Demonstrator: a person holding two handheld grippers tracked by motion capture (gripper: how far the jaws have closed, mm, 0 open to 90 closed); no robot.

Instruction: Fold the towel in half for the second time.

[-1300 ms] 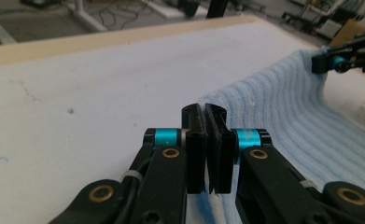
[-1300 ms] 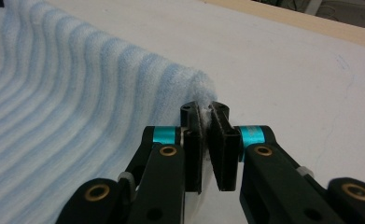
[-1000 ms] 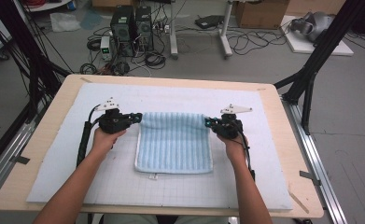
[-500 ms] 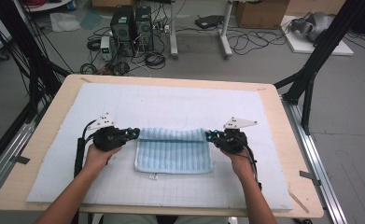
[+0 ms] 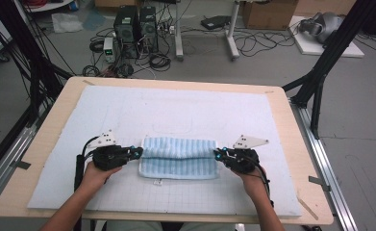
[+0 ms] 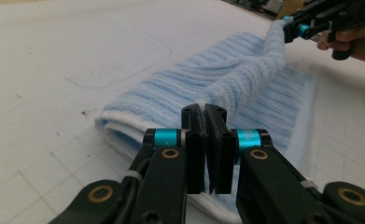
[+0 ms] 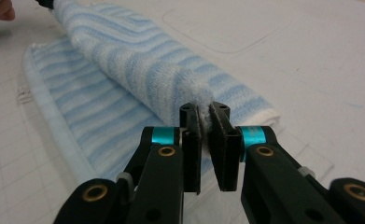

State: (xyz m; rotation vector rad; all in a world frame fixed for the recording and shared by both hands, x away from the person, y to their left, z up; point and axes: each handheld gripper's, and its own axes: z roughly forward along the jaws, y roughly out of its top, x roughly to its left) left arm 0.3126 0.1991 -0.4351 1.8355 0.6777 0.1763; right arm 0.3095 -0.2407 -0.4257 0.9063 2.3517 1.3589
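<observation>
Resting on a wooden table (image 5: 46, 144): a pale gridded mat (image 5: 185, 110), carrying a blue striped towel (image 5: 178, 161) near its front middle. Pinching the towel's left corner tight, the left gripper (image 5: 136, 153), jaws nearly closed on cloth. Sagging between both grips, a raised fold of towel. Clamping the right corner likewise, the right gripper (image 5: 218, 155). Lying behind on the floor, computers (image 5: 135, 24) and cables.

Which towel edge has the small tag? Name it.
The near edge of the towel, the one closest to the person. A small white tag sticks out below it near its left corner; the far, lifted edge is pinched between both grippers.
</observation>
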